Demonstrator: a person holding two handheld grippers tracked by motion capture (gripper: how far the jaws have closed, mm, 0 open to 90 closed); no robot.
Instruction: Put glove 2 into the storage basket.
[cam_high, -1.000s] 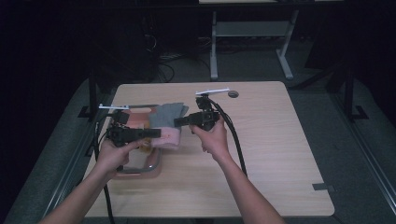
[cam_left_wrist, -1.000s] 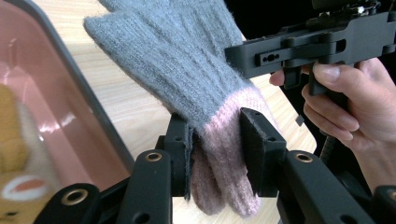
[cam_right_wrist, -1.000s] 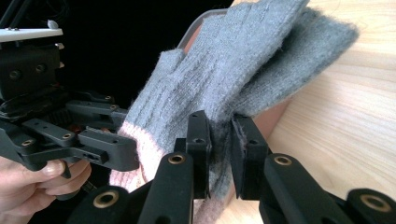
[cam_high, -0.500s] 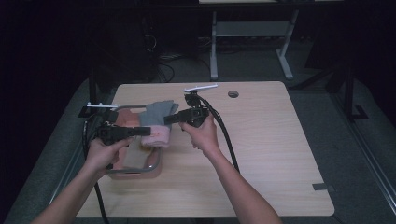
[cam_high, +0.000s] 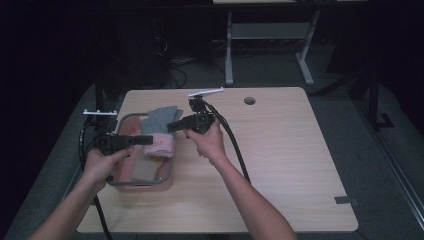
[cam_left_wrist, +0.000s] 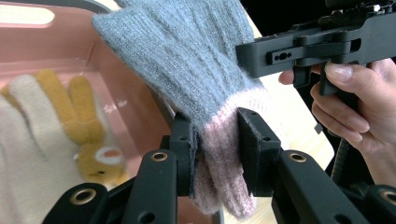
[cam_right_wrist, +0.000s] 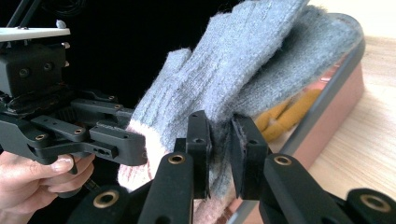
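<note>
No readable text, labels, brands or numbers on anything.

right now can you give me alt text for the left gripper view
The left tongs are shut on the pink cuff of a grey knitted glove held above a pink bin. A cream and mustard glove lies inside the bin, and the right tongs' black body, in a hand, shows at upper right.

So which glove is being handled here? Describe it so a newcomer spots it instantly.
Find the pink bin at the wooden table's left side. Above it, both grippers pinch one knitted glove. It is grey with a pale pink cuff, unlike the cream and mustard glove lying inside the bin.
</note>
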